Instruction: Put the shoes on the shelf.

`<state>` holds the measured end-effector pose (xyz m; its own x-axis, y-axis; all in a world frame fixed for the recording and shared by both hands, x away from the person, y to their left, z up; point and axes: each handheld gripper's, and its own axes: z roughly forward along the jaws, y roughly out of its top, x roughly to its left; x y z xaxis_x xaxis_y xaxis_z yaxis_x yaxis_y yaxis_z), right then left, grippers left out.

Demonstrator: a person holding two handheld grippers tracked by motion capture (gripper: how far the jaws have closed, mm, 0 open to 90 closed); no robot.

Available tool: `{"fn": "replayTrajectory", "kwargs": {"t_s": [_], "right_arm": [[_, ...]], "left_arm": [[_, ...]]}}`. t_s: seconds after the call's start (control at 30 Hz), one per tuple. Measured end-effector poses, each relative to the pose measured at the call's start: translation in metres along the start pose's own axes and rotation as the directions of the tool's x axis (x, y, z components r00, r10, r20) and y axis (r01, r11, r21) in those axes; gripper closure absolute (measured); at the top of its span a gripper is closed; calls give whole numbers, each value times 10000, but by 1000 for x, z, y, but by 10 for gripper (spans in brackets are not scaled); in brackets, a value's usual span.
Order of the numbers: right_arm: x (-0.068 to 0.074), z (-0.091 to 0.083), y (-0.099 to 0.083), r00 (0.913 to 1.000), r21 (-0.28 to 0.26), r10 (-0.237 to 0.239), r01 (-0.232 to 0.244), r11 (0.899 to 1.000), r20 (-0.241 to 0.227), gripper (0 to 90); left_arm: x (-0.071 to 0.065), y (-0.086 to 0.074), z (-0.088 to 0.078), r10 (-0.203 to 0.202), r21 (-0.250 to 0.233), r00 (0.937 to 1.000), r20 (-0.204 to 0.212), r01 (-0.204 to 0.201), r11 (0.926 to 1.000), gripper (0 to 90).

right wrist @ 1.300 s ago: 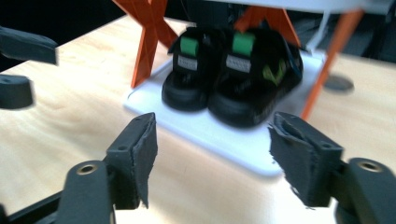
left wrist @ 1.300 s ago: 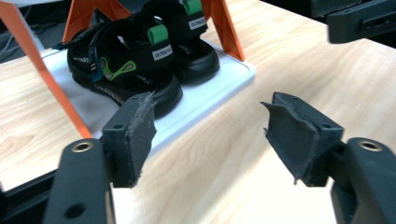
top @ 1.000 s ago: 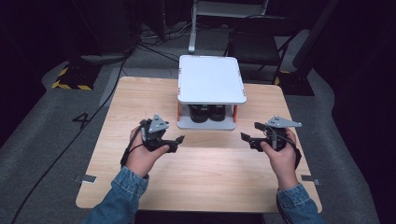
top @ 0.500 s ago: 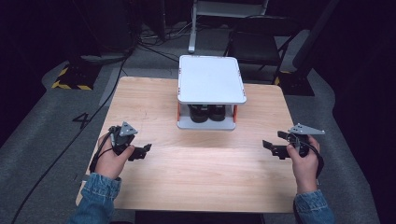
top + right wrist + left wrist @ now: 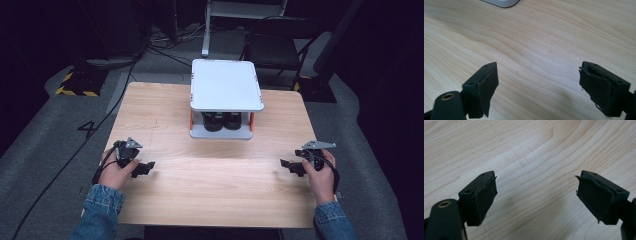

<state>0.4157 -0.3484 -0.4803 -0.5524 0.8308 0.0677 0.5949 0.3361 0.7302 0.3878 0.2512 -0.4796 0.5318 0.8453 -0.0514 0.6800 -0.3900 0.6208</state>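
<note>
You are working at one wooden table [image 5: 210,190] holding two grippers, the left gripper [image 5: 145,166] and the right gripper [image 5: 286,165], one in each hand. One white two-tier stand [image 5: 225,85] is sitting at the far edge, sheltering two dark objects [image 5: 222,121] underneath.

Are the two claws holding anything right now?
No. The left claw and the right claw both stand open, with bare wooden table between their pads. The white shelf sits untouched farther back.
</note>
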Motion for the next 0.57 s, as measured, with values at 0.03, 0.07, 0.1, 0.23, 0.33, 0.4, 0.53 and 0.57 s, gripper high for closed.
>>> {"fn": "replayTrajectory", "kwargs": {"t_s": [0.03,0.07,0.1,0.23,0.33,0.4,0.53,0.57], "right_arm": [[1,2,-1,10000,-9,-1,1,10000,21,160],[1,5,-2,10000,-33,-52,52,10000,35,158],[2,7,-3,9999,-59,-105,105,9999,44,157],[4,15,-6,9988,-75,-268,272,9996,404,157],[5,21,-10,9956,198,117,-136,9997,932,140],[6,27,-9,9911,72,217,-229,9997,1311,47],[6,31,-7,9921,280,135,-171,9995,1244,0],[5,31,-6,9923,282,117,-153,9995,1231,0]], "left_arm": [[1,-1,3,-12,-51,10000,36,12,10000,163],[1,-2,6,-134,-96,9999,33,134,9999,163],[2,-3,8,-71,-129,10000,-14,71,9999,163],[3,-4,20,-155,-163,9985,-523,147,9998,149],[5,-5,24,-32,-559,9991,-425,8,9984,118],[6,-7,27,-97,-781,9990,-425,64,9969,69],[7,-6,29,-288,-637,9977,-607,250,9977,1],[7,-6,29,-302,-628,9978,-590,265,9977,1]]}}
